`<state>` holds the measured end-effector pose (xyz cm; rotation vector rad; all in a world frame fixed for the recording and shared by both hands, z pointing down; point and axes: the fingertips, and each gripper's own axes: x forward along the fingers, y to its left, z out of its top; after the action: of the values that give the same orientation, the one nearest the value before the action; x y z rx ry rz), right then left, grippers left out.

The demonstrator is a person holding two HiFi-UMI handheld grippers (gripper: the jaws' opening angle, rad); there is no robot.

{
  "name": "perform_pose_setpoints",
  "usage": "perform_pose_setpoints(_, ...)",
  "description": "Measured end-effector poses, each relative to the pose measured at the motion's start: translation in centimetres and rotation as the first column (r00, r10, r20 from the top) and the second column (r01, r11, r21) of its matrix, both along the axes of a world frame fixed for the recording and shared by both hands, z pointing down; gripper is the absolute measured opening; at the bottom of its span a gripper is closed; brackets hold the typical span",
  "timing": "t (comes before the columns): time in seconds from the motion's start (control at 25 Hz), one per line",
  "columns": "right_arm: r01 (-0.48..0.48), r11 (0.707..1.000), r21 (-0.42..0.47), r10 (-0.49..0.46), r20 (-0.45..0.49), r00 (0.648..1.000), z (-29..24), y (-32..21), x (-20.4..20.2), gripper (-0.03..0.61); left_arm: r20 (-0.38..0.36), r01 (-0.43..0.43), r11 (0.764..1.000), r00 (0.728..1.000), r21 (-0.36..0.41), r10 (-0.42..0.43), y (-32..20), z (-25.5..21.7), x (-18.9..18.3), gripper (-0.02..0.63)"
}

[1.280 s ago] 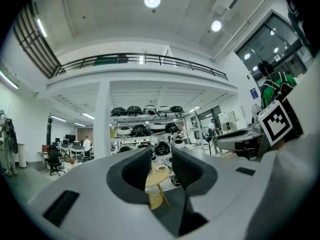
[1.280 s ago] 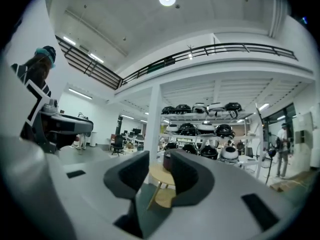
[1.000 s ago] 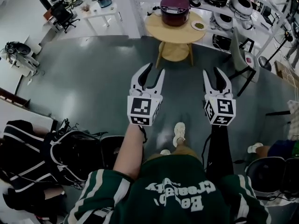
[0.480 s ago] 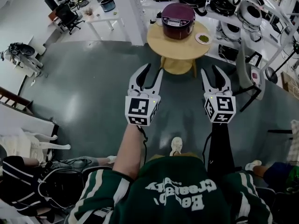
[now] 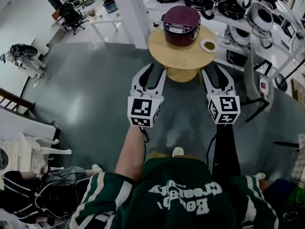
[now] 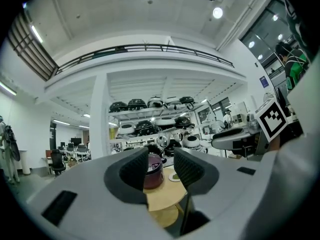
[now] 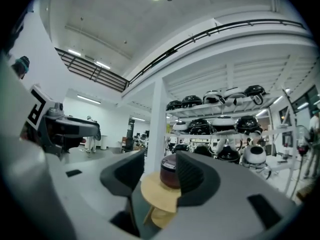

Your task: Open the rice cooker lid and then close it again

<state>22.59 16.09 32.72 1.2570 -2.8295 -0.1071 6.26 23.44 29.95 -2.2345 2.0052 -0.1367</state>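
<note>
Sitting lid-shut, glossy maroon rice cooker (image 5: 180,19), round pale wooden table (image 5: 164,52)

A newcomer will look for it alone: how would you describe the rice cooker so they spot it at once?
Just past the white pillar stands a round wooden table. The rice cooker sits on it beside a small plate. Unlike the black and white appliances shelved behind, it is dark maroon.

scene: rice cooker (image 5: 180,18) and round table (image 5: 164,44) now nearer | right gripper (image 5: 214,73) — jaws opening, nothing between
</note>
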Motion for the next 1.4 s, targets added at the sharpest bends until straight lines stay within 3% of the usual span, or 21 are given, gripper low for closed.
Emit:
perform_pose_setpoints(0.2,-0.001,1.0,0.0,0.001,0.03,1.0,0.2,-3.2,0.0,0.21,0.002,0.003,1.0,1.0,0.007,-0.003,-2.7,0.2,-0.6,0.146)
perform_pose_setpoints(0.52,0.02,1.0,0.017,-0.021,0.019,1.0,1.6,-8.1,-3.8,0.212,-0.005,-0.016,1.0,1.0,0.02,0.016,-8.6,1.5,-3.4,0.147)
perform_pose_setpoints(0.76,0.003,1.0,0.004,-0.003,-0.019,1.0,2.7,-14.9,-6.9,0.195,-0.005,-0.078,0.997,0.997,0.013,0.078,-16.5,2.7,-6.0,0.147)
perform_pose_setpoints(1.0,-0.018,1.0,-0.025,0.016,-0.075,0.997,3.7,-23.0,-11.2,0.229,-0.021,-0.137,0.99,0.99,-0.013,0.137,-26.1,3.6,-9.7,0.149)
perform_pose_setpoints(1.4,-0.004,0.994,-0.106,-0.012,-0.144,0.99,6.0,-36.0,-19.5,0.236,-0.024,-0.255,0.966,0.967,-0.048,0.254,-40.2,5.3,-15.2,0.149)
